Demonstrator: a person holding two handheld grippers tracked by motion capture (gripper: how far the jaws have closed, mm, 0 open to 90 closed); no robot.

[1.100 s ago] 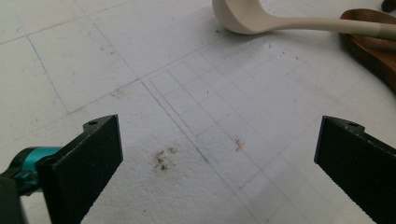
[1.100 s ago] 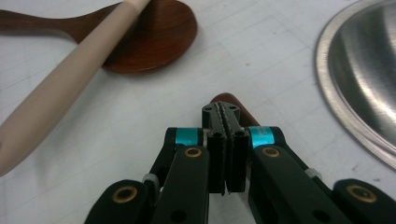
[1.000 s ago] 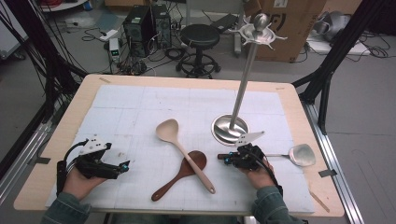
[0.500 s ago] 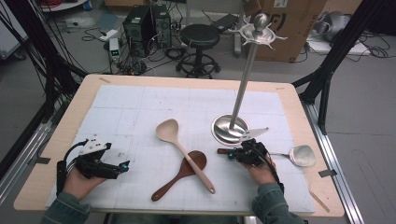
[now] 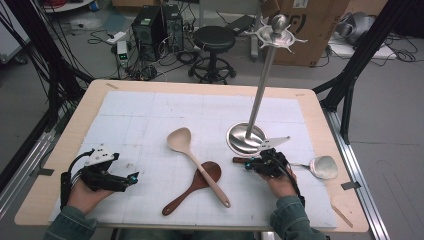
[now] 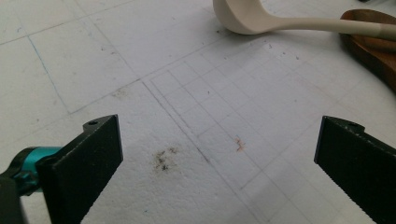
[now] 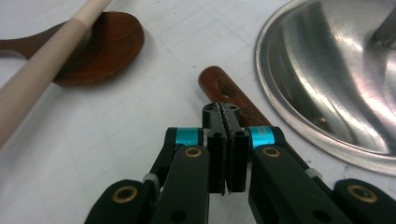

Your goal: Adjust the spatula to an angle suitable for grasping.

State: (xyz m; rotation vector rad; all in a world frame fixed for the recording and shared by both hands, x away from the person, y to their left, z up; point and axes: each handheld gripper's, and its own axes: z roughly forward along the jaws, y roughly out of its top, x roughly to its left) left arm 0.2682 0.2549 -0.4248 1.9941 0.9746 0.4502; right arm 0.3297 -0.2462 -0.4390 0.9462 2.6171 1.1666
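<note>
Steel-headed spatula (image 5: 320,166) is lying beside the stand base (image 5: 246,139), unhung; right gripper (image 7: 225,114), jaws fully together, is hovering over its wooden handle (image 7: 224,91).

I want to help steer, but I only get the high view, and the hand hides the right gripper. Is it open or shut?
Observer: The right gripper is shut, its jaws pressed together with nothing between them.
Operator: What's right by its tips?
Observer: The end of a brown wooden handle with a hole in it, lying beside the shiny stand base.
Operator: And the left gripper?
Observer: The left gripper is wide open above the white mat, with nothing between its jaws.
</note>
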